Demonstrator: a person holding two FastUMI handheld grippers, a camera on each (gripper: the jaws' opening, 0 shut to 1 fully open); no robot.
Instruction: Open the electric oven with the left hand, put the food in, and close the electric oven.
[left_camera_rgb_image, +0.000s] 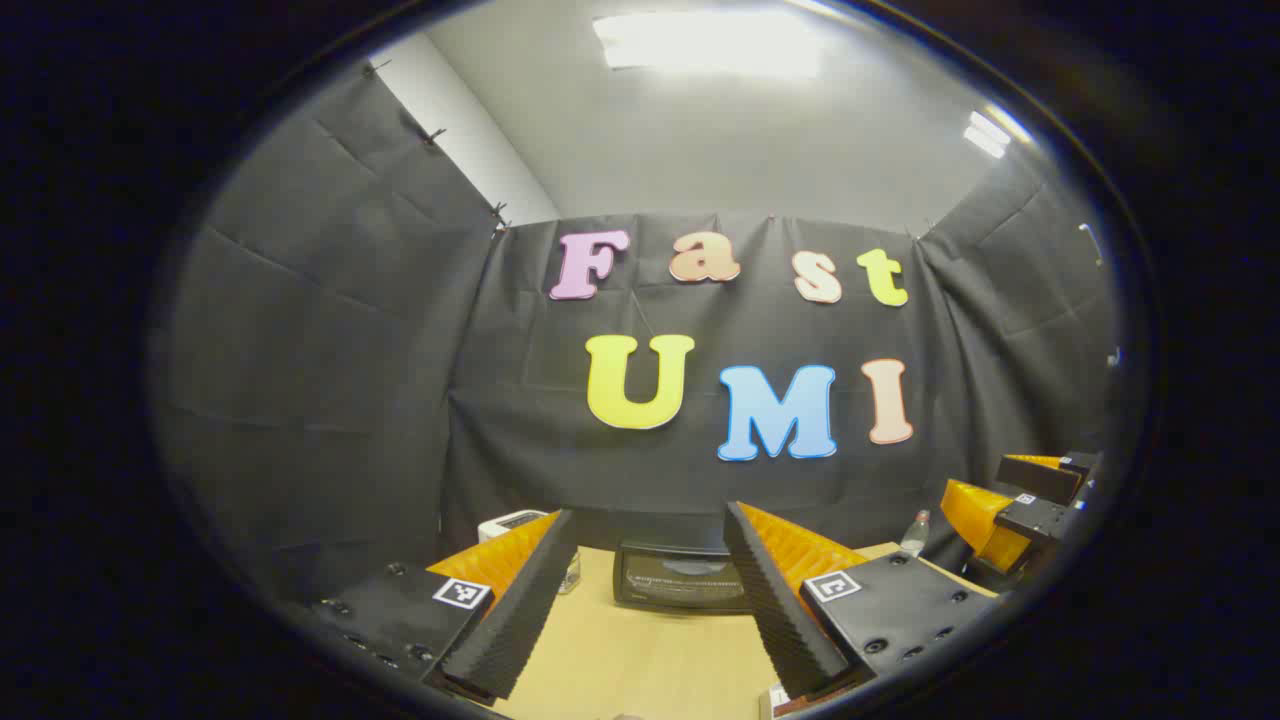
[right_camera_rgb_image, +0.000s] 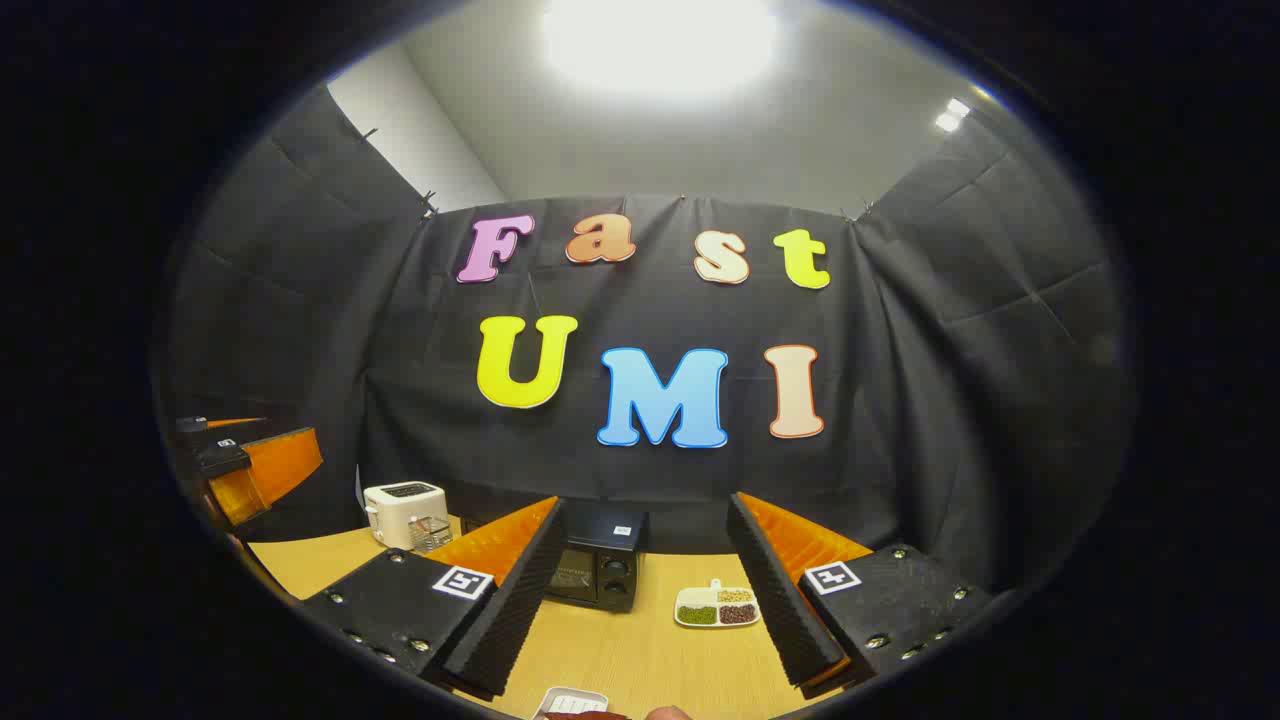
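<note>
Black cloth walls close in a pale wooden table (right_camera_rgb_image: 640, 660), and the electric oven (right_camera_rgb_image: 600, 570) sits at its far side against the back wall, door apparently shut. Taking the oven as the landmark: a white toaster (right_camera_rgb_image: 405, 512) stands to its left, a small divided dish of beans and grains (right_camera_rgb_image: 717, 607) lies just to its right, and a clear bottle (left_camera_rgb_image: 915, 532) stands farther right near the wall. The left gripper (left_camera_rgb_image: 650, 590) hangs well back from the oven, fingers spread wide with nothing between them, the oven's front framed squarely in the gap. The right gripper (right_camera_rgb_image: 645, 590) also waits well short of the oven, its fingers wide and empty. At the near edge, in front of the oven, a white tray (right_camera_rgb_image: 570, 702) peeks in with something reddish on it, possibly the food, though too little shows to be sure. The step in hand looks like the opening reach: the left gripper should advance straight toward the door's top edge, stay level, close on the handle, and swing the door down on its hinge rather than tugging the oven forward.
</note>
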